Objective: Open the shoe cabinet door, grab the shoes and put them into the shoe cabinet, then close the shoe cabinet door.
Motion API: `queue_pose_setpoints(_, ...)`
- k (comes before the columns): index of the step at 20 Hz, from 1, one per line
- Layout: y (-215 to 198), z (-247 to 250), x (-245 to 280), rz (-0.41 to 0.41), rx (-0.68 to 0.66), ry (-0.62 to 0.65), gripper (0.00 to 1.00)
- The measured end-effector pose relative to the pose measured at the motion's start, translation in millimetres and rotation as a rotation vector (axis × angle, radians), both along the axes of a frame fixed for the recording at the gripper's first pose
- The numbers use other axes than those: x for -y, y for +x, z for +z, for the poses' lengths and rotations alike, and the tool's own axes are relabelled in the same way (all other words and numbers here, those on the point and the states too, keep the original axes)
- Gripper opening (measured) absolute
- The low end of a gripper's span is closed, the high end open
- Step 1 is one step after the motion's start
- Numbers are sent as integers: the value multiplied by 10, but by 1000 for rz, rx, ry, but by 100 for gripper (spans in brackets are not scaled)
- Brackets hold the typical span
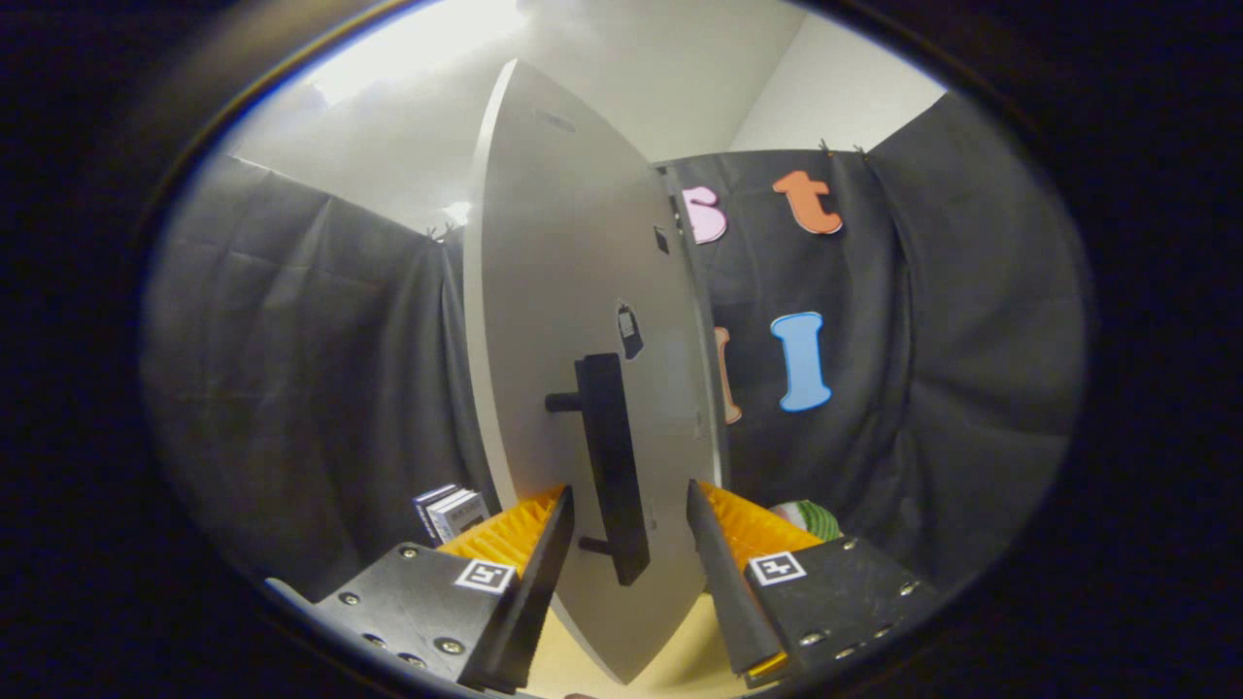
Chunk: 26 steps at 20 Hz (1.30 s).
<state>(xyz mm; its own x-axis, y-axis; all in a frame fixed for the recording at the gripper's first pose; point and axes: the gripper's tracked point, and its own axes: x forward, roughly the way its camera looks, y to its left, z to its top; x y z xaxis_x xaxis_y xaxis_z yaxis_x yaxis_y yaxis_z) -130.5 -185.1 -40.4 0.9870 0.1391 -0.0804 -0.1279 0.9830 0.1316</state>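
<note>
As the shoe cabinet door stands edge-on, your gripper spreads wide around its black handle, fingers seemingly not touching it.

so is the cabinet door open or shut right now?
Open: the cabinet door is swung out edge-on towards the camera. Its black handle sits between the fingers of the open hand-held gripper, which are not pressing on it.

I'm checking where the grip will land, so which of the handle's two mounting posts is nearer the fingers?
The lower post: it sits between the open fingers, joining the black handle to the cabinet door. The upper post lies beyond them.
</note>
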Motion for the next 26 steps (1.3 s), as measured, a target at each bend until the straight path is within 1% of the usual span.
queue_pose_setpoints(4, 198, -79, -447, 70, -26, 33, 73)
queue_pose_setpoints(9, 493, -226, -901, 110, -70, 50, 73)
queue_pose_setpoints(11, 630, -264, -998, 106, -79, 52, 75)
queue_pose_setpoints(12, 712, -286, -1062, 100, -80, 46, 79)
queue_pose_setpoints(13, 765, -292, -1102, 94, -76, 40, 79)
queue_pose_setpoints(17, 1037, -326, -1333, 75, -73, 14, 93)
queue_pose_setpoints(22, 1352, -337, -1561, 32, -48, -24, 99)
queue_pose_setpoints(26, 1608, -367, -1719, -5, -35, -55, 99)
